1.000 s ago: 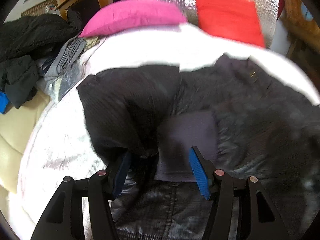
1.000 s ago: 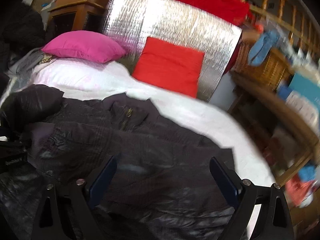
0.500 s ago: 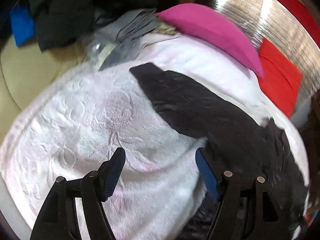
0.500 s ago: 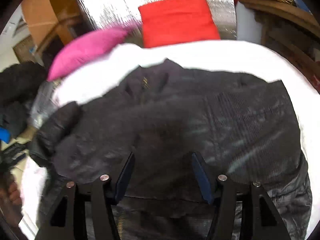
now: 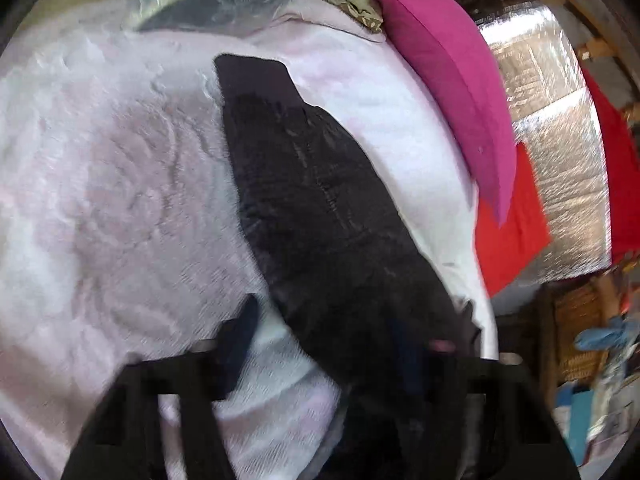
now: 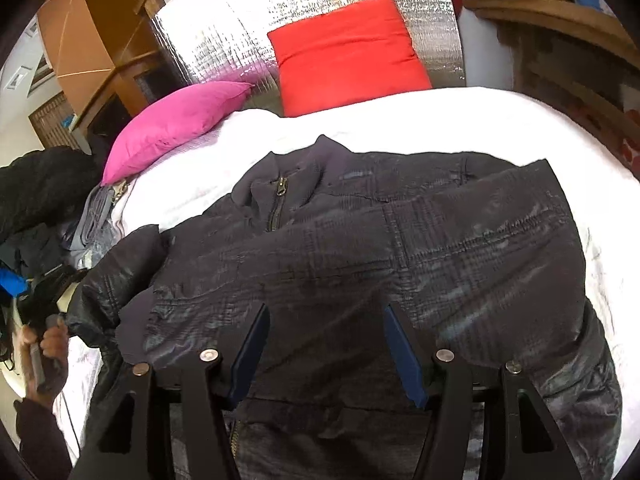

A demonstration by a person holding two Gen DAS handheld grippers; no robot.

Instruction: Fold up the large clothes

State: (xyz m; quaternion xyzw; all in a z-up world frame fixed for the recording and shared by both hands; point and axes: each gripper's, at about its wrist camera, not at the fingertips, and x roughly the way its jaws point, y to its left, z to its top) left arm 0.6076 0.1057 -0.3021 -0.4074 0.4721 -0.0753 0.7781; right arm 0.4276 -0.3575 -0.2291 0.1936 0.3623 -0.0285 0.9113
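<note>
Left wrist view: the jacket's sleeve (image 5: 320, 200) stretches far-left across the pale bedspread (image 5: 100, 184); soft, slick and puffy, best pinched at the cuff. The left gripper (image 5: 328, 344), blurred, is closing around the sleeve's near end; contact unclear. Right wrist view: the jacket (image 6: 360, 248) lies spread, zipped, collar far; the right gripper (image 6: 324, 344) stands parted over its body, grasping nothing.

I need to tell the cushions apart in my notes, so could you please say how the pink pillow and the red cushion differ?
The pink pillow is magenta, plump and tapering to a point; the red cushion is bright red, flatter and squarer. The pink pillow lies down on the white bedspread; the red cushion stands propped against the silver foil panel. Both are plain and sit at the bed's far end.
</note>
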